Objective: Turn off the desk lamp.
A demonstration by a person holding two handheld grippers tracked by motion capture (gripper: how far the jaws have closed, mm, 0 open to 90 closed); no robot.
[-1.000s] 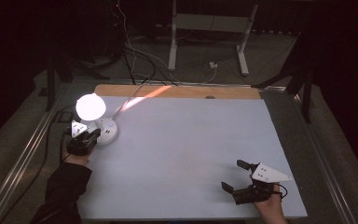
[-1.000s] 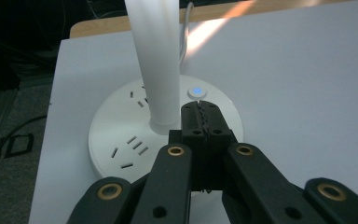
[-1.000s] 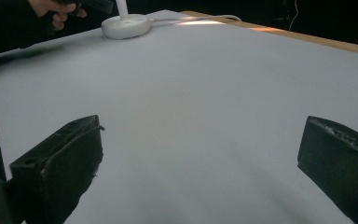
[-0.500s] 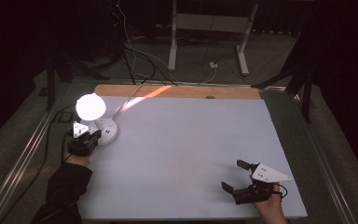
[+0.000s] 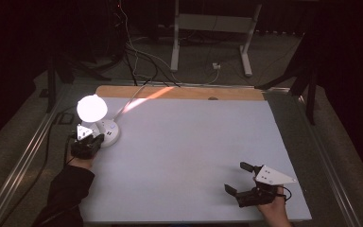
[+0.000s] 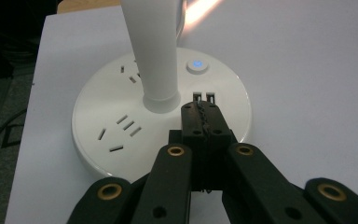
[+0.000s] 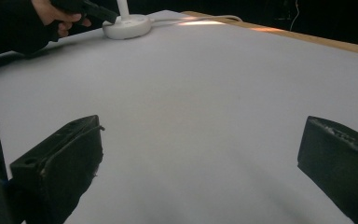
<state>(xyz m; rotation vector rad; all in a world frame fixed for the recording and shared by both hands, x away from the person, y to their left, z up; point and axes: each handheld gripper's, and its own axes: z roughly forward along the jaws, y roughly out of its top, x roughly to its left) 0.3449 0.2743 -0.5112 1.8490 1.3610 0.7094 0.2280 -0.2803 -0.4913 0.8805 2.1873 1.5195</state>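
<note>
The lamp (image 5: 96, 124) stands near the far left corner of the desk (image 5: 194, 156), and it is lit: its round head glows white above a round white base (image 6: 161, 116) that also carries sockets and two small ports. The left gripper (image 5: 88, 144) rests at the near side of this base, and in the left gripper view its fingers (image 6: 200, 122) are pressed together with no gap, holding nothing, their tips lying on the base just in front of the white stem (image 6: 154, 51) and just before the two ports. The round button (image 6: 197, 66) with a blue light sits a little beyond the tips, not touched. The right gripper (image 5: 243, 182) waits near the near right corner of the desk, well apart from the lamp, with its fingers (image 7: 58, 161) spread wide and empty. I judge that the step in hand is to work the switch of the lamp with the closed tips. The next move calls, in my opinion, for a short and careful push forward and slightly to the side, past the stem, so the tips come down on the button and not on the ports, without sliding the light base.
</note>
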